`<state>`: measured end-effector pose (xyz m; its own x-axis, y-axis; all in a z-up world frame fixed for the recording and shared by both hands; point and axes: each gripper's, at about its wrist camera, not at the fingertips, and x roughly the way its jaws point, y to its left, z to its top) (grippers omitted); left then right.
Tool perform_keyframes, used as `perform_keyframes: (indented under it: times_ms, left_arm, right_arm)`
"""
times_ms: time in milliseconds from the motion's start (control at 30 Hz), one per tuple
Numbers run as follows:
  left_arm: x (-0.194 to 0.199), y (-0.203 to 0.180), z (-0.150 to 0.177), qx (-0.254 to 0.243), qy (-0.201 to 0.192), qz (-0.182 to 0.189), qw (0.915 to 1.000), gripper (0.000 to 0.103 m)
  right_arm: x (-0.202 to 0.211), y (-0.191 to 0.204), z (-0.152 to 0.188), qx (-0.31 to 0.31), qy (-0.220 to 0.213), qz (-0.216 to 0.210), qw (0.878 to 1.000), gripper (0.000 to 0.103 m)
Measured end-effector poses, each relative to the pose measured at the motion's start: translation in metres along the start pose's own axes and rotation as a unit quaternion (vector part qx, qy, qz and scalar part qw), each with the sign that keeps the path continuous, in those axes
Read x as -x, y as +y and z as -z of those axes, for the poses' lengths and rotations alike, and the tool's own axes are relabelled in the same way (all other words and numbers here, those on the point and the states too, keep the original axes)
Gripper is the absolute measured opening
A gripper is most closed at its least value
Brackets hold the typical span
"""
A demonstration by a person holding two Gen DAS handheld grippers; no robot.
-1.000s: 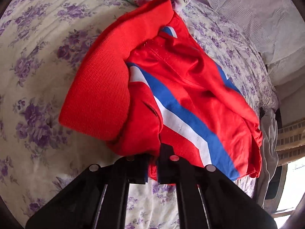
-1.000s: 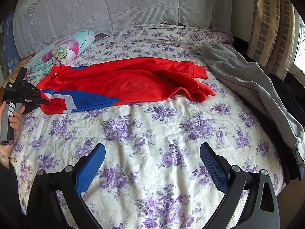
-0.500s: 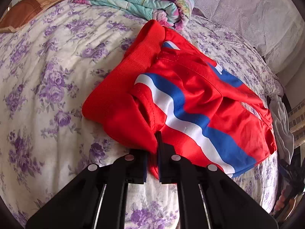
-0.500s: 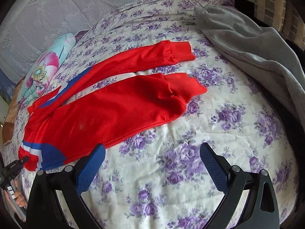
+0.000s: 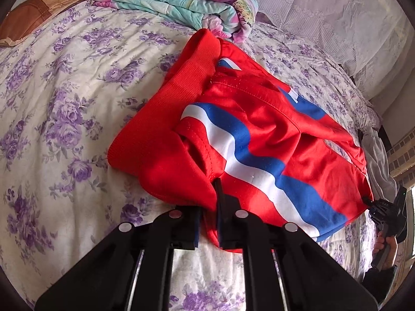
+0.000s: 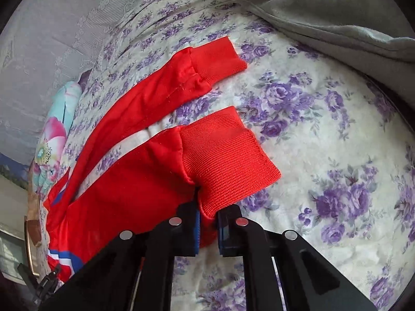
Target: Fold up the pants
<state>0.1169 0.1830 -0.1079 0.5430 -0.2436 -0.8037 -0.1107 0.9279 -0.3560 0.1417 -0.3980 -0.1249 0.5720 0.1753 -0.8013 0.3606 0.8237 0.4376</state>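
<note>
1. Track pants: bright red, with a wavy white and blue side stripe; ribbed cuffs plain red.
2. Bedsheet: cream, printed with purple roses.
3. Folded quilt: turquoise, with pink florals.
4. Garment: plain grey.
5. Gripper pads: blue on black fingers.

A bed carries everything, spread with a cream sheet printed in purple roses. The red track pants lie flat across it, waistband toward one side, the two ribbed cuffs apart from each other further along. A folded floral quilt rests near the head edge, just beside the waistband. A brown-and-tan cloth sits at that corner. A grey garment is draped along the far side edge.
</note>
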Motion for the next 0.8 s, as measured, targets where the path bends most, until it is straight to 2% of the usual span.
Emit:
perform_keyframes:
  times_ms: [133, 233, 367, 433, 500, 533, 567, 600, 633, 733, 800]
  left_arm:
    - [0.022, -0.001, 0.005, 0.002, -0.014, 0.020, 0.9997, 0.007]
    - [0.032, -0.003, 0.014, -0.006, -0.005, 0.024, 0.9997, 0.007]
    - [0.036, 0.005, 0.032, 0.007, 0.018, 0.035, 0.9992, 0.007]
    - [0.031, 0.006, 0.035, 0.004, 0.024, 0.028, 0.9993, 0.007]
    - [0.023, 0.006, 0.034, 0.005, 0.038, 0.015, 0.9991, 0.010]
    - [0.025, 0.006, 0.035, 0.004, 0.038, 0.015, 0.9991, 0.013]
    - [0.032, 0.003, 0.037, -0.002, 0.037, 0.014, 0.9992, 0.018]
    - [0.041, 0.000, 0.038, -0.014, 0.034, 0.013, 0.9993, 0.030]
    - [0.053, -0.002, 0.039, -0.026, 0.026, 0.008, 0.9993, 0.038]
    - [0.091, -0.002, 0.041, -0.050, -0.007, -0.028, 0.9983, 0.039]
    - [0.111, -0.002, 0.029, -0.047, -0.024, -0.032, 0.9981, 0.039]
  right_arm:
    - [0.049, 0.001, 0.013, 0.018, -0.027, -0.008, 0.999, 0.010]
    - [0.077, -0.003, 0.031, 0.030, -0.027, -0.001, 0.999, 0.010]
    - [0.088, -0.028, 0.057, 0.031, -0.016, 0.023, 0.999, 0.010]
    - [0.074, -0.036, 0.062, 0.033, -0.008, 0.041, 0.999, 0.011]
    - [0.049, -0.037, 0.064, 0.050, 0.016, 0.068, 0.996, 0.018]
    - [0.047, -0.034, 0.066, 0.068, 0.007, 0.077, 0.995, 0.022]
    - [0.049, -0.027, 0.066, 0.087, 0.005, 0.087, 0.992, 0.041]
    - [0.050, -0.020, 0.066, 0.102, 0.016, 0.094, 0.990, 0.066]
    - [0.056, -0.014, 0.066, 0.114, 0.014, 0.105, 0.988, 0.070]
    - [0.085, -0.003, 0.066, 0.144, -0.029, 0.164, 0.975, 0.071]
    - [0.101, 0.002, 0.055, 0.147, -0.052, 0.154, 0.976, 0.080]
